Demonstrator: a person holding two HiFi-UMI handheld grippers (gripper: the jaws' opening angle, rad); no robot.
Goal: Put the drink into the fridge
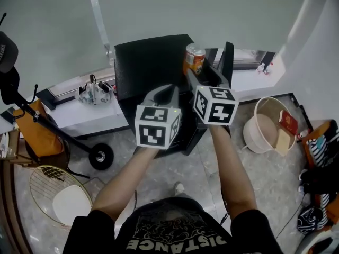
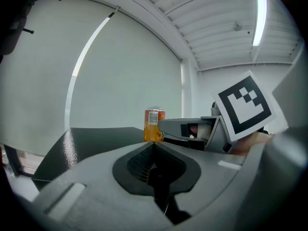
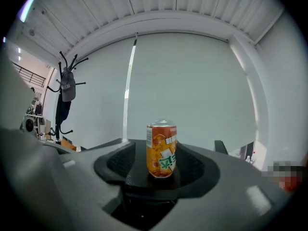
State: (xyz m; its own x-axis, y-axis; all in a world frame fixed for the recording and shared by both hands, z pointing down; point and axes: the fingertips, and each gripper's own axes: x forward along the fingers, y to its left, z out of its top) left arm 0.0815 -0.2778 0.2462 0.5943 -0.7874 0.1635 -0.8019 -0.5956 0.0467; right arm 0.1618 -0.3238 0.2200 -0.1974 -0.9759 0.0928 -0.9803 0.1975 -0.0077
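The drink can (image 3: 161,148) is a short metal cylinder with an orange printed skin, green and white lettering, and a dull silver lid. It stands upright on the flat, glossy black top of the fridge (image 1: 151,62), near the top's far right corner, so it is on the fridge and not inside it. The fridge is a plain black box with hard, square edges.

The right gripper (image 1: 200,70) reaches up to the can with its 2 jaws spread, 1 on each side of it. The ribbed black pads (image 3: 120,161) stand clear of the can's wall, with a gap showing on both sides. The left gripper (image 2: 154,144) hangs just beside it over the fridge top, its jaws pressed together into a closed V with nothing between them. Each gripper has a matte grey moulded shell and a white cube with black square markers.

On the mottled grey floor to the right sits a round beige tub (image 1: 259,107). It holds a flat red packet (image 1: 288,122) and a pale yellow slab. To the left is a gold wire chair (image 1: 45,181) with a white seat pad.
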